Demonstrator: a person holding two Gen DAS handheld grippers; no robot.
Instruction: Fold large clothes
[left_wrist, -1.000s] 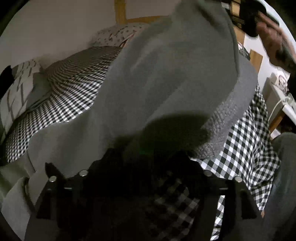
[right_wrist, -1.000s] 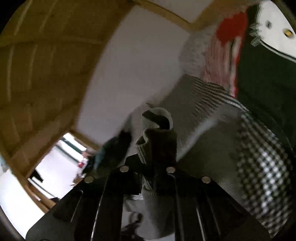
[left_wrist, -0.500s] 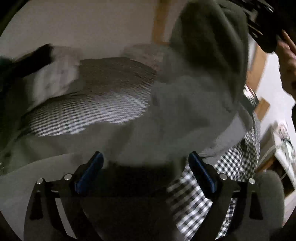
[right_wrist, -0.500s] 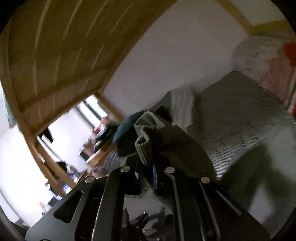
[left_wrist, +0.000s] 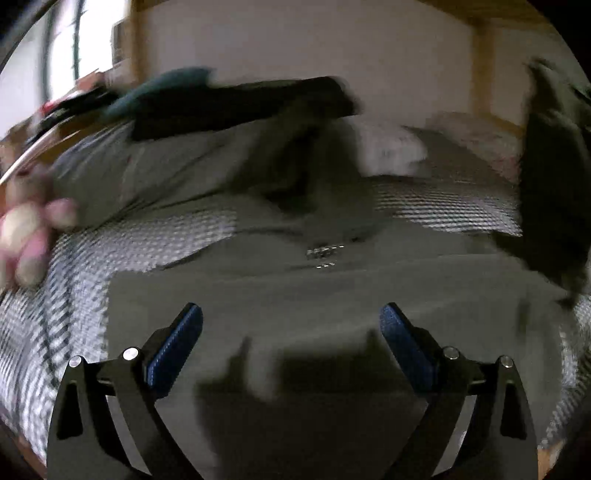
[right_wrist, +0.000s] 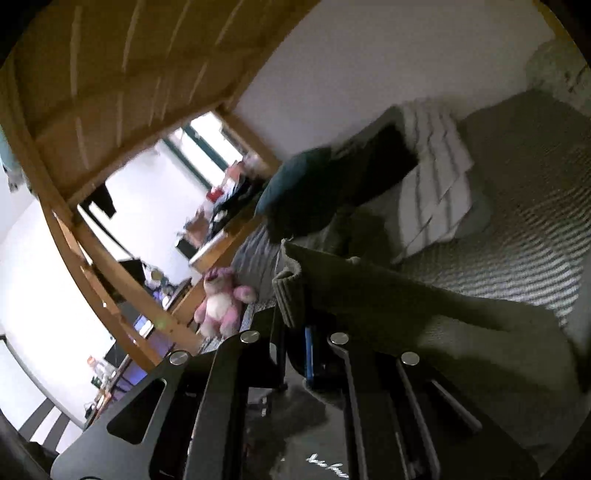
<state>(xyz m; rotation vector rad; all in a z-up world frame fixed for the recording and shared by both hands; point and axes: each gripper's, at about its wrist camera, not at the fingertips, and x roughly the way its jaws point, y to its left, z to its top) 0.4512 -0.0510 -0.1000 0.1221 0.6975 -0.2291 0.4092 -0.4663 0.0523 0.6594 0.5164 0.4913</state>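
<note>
A large grey garment (left_wrist: 332, 295) lies spread on the black-and-white checkered bed cover (left_wrist: 74, 280), blurred by motion. My left gripper (left_wrist: 291, 341) hovers above its near part. Its jaws are opening wide, the blue pads (left_wrist: 177, 347) press on nothing and nothing is between them. In the right wrist view my right gripper (right_wrist: 308, 343) is shut on the garment's ribbed edge (right_wrist: 290, 295). From there the grey cloth (right_wrist: 424, 306) runs off to the right over the bed. A dark fold of fabric (left_wrist: 550, 192) hangs at the right edge of the left wrist view.
A pink plush toy (right_wrist: 221, 302) sits at the bed's edge (left_wrist: 26, 236). Dark and teal clothes (right_wrist: 332, 192) are piled by a striped pillow (right_wrist: 436, 184) against the wall. Wooden bunk slats (right_wrist: 110, 92) run overhead, and a wooden post (left_wrist: 480, 66) stands behind the bed.
The left gripper has let go of the grey garment and opened wide. Both views swung along the bed toward the plush toy. The right gripper kept its hold on the ribbed edge.
</note>
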